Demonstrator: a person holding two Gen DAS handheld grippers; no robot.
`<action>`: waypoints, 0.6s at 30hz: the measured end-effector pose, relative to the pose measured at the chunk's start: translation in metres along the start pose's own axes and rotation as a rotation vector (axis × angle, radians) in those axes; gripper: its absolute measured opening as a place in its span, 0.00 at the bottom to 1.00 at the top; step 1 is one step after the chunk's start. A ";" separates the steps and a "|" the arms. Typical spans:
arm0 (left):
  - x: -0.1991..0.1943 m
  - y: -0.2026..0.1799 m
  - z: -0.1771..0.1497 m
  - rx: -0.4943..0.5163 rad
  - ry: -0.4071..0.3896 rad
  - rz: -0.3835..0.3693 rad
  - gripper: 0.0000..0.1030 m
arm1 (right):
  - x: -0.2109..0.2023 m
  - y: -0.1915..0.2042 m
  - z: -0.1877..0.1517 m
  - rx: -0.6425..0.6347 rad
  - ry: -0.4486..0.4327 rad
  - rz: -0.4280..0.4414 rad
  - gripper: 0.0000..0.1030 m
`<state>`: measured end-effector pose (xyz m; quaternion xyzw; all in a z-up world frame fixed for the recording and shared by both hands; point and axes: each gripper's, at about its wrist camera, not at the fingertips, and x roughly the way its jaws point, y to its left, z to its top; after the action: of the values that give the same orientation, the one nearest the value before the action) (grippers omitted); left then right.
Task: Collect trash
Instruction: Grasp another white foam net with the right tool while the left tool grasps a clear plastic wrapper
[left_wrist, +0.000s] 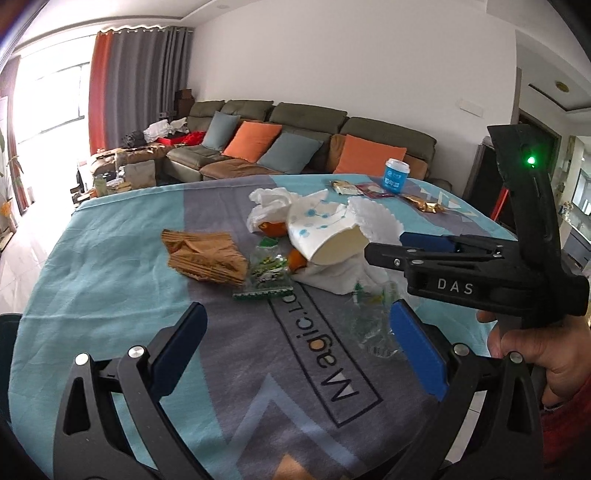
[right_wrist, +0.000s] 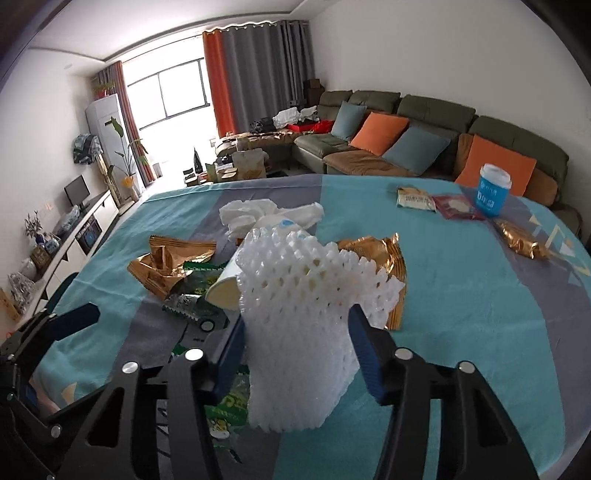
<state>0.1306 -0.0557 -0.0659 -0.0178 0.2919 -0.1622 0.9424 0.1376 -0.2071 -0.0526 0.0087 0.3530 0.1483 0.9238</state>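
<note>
A: From the left wrist, the left gripper (left_wrist: 295, 347) stands wide apart over the bench (left_wrist: 110, 280), nothing between its blue pads. Using the tipped paper cup (left_wrist: 325, 236) as landmark: a ribbed brown wrapper (left_wrist: 203, 254) lies left of it, a clear green-printed bag (left_wrist: 267, 273) just in front, orange peel (left_wrist: 297, 260) tucked at its mouth, crumpled tissue (left_wrist: 273, 206) behind. The right gripper (left_wrist: 384, 247) reaches in from the right, at the cup's mouth, a hand (left_wrist: 532, 350) on its handle.

B: And the right wrist view?

A: The right gripper (right_wrist: 297, 354) has 2 blue pads pressing the sides of a white foam net sleeve (right_wrist: 306, 295), so it is clamped on that. The sleeve is soft, open-meshed and tube-shaped, flaring at its top. The paper cup (right_wrist: 229, 284) lies just behind it to the left, and a crinkled gold foil wrapper (right_wrist: 380, 266) just behind it to the right.

B: What could go wrong?

A: I judge the foam squashes easily, so the grip could slip as it lifts. The sleeve touches the cup; pulling may roll the cup and scatter peel. The light foil could snag and drag along.
</note>
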 end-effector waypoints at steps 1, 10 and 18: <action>0.002 -0.002 0.001 0.002 0.005 -0.007 0.95 | 0.000 -0.003 -0.001 0.008 0.004 0.006 0.38; 0.009 -0.026 0.002 0.053 0.007 -0.078 0.95 | -0.009 -0.016 -0.004 0.037 -0.001 0.027 0.13; 0.026 -0.040 -0.002 0.071 0.060 -0.097 0.87 | -0.020 -0.022 -0.005 0.052 -0.017 0.034 0.12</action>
<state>0.1379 -0.1023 -0.0772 0.0062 0.3127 -0.2184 0.9244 0.1257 -0.2347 -0.0461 0.0400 0.3488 0.1547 0.9234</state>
